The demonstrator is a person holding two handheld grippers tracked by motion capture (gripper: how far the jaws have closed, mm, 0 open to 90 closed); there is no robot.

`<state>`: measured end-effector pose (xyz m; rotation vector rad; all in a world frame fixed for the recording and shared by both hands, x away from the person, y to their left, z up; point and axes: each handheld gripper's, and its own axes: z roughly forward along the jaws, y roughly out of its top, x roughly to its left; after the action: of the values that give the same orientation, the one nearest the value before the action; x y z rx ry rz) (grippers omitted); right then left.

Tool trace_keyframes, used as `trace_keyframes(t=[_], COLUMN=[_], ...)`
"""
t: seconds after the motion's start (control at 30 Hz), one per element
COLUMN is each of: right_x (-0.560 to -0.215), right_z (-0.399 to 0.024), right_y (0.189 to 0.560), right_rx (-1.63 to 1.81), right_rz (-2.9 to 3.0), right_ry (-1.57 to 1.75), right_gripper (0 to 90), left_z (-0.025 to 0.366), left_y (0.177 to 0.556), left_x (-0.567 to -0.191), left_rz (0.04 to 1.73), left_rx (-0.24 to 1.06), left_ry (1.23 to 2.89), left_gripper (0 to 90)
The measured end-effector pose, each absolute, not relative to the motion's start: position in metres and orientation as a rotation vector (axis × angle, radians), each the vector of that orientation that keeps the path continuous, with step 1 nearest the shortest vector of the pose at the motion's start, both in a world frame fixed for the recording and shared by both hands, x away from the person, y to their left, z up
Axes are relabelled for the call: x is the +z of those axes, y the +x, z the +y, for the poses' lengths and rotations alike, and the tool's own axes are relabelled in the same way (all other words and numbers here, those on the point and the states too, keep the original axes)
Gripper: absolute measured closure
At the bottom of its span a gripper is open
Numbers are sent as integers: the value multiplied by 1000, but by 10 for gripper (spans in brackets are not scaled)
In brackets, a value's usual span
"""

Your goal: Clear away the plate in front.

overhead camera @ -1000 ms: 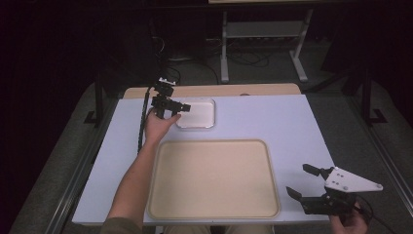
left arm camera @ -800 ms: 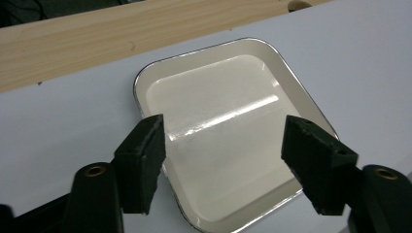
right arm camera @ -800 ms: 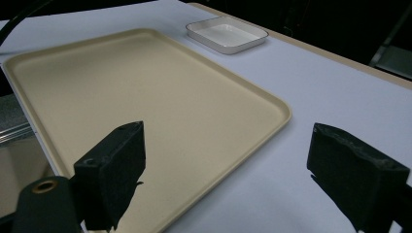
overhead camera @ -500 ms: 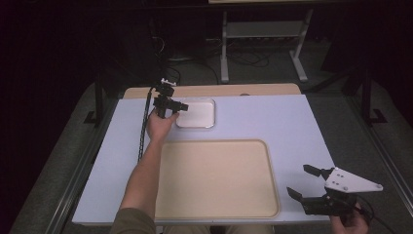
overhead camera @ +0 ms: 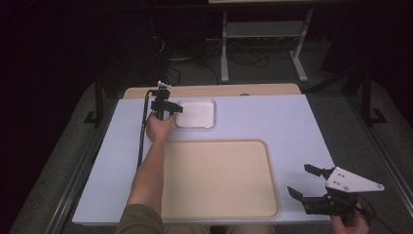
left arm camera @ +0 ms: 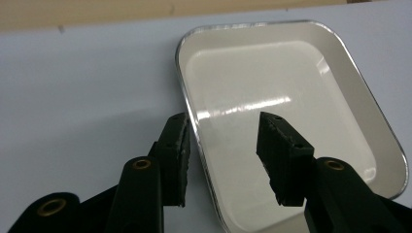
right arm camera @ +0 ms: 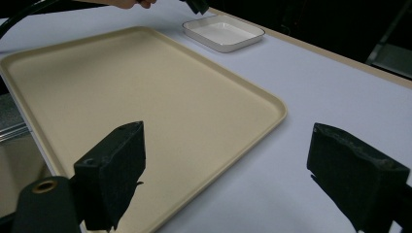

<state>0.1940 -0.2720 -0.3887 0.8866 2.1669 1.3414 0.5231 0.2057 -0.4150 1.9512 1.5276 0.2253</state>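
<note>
A small white dish (overhead camera: 197,113) with a metal rim stands at the back of the pale blue table; I also see the dish (left arm camera: 272,77) close up and the dish (right arm camera: 223,33) far off. My left gripper (overhead camera: 176,108) straddles its left rim: in the left gripper view one jaw of the left gripper (left arm camera: 223,141) is outside the rim and the other is inside the dish. The jaws have just been closing, with the rim between them, and a gap remains on the inner side. My right gripper (overhead camera: 299,179) hovers open near the front right corner, its own view showing the right gripper (right arm camera: 223,165) with nothing between the pads.
A large beige tray (overhead camera: 219,180) lies at the front centre, with the tray (right arm camera: 121,82) bare inside. The table (overhead camera: 272,117) has a wooden strip along its back edge. A metal stand is on the floor behind. The left gripper's cable trails along the forearm.
The left hand has sunk a little onto the dish's left rim. The right gripper has stayed where it was.
</note>
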Motion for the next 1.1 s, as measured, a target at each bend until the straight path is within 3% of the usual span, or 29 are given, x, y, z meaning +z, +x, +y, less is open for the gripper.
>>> trace_keyframes(t=[0.8, 1.1], right_x=[-390, -389], right_z=[-270, -269], right_y=[195, 194], right_rx=[1334, 1338], right_rz=[2174, 2173], right_ry=[888, 885], right_gripper=[130, 130], left_z=[203, 207], left_y=[527, 527], left_x=[-437, -437], left_rz=[1626, 1712], left_rx=[179, 119], left_ry=[1934, 1818], left_gripper=[788, 874])
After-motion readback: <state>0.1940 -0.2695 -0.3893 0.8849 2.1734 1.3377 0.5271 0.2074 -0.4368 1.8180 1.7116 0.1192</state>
